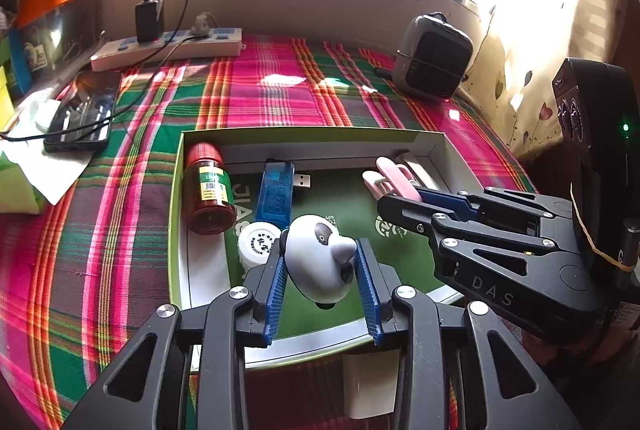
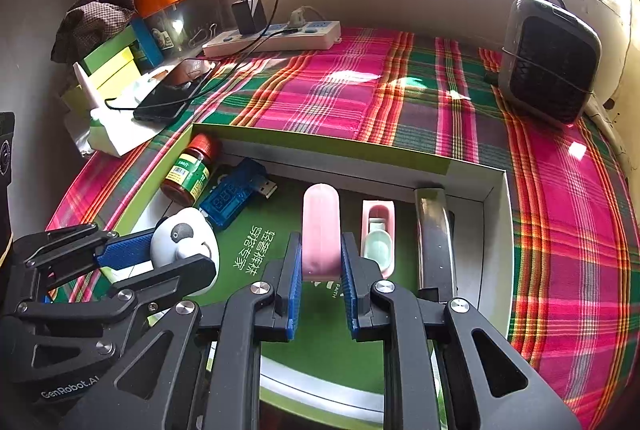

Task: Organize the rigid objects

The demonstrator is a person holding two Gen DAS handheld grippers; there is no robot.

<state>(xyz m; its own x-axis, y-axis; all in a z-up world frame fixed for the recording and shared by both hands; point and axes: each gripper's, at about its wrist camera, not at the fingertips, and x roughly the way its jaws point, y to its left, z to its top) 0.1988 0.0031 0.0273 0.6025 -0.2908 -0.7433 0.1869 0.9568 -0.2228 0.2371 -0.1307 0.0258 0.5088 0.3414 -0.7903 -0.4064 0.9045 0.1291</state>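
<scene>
An open box [image 1: 300, 132] [image 2: 320, 141] with a green floor lies on the plaid cloth. My left gripper [image 1: 322, 244] [image 2: 182, 254] is shut on a white panda-shaped toy [image 1: 320, 266] [image 2: 184, 242] over the box's near left part. My right gripper [image 2: 321, 240] [image 1: 404, 197] is shut on a pink capsule-shaped case [image 2: 320, 226] [image 1: 396, 181] toward the box's right side. In the box lie a red-capped bottle [image 1: 208, 189] [image 2: 188, 169], a blue USB tester [image 1: 276, 193] [image 2: 232, 197], a small white jar [image 1: 258, 244], a pink tray-like piece [image 2: 378, 238] and a metal bar [image 2: 434, 234].
A phone [image 1: 84, 109] on a cable and a power strip [image 1: 168, 47] lie at the far left, beside tissue paper [image 1: 48, 157]. A grey fan [image 2: 552, 57] stands at the far right. A white block [image 1: 372, 386] sits just in front of the box. Stacked boxes [image 2: 116, 61] line the left wall.
</scene>
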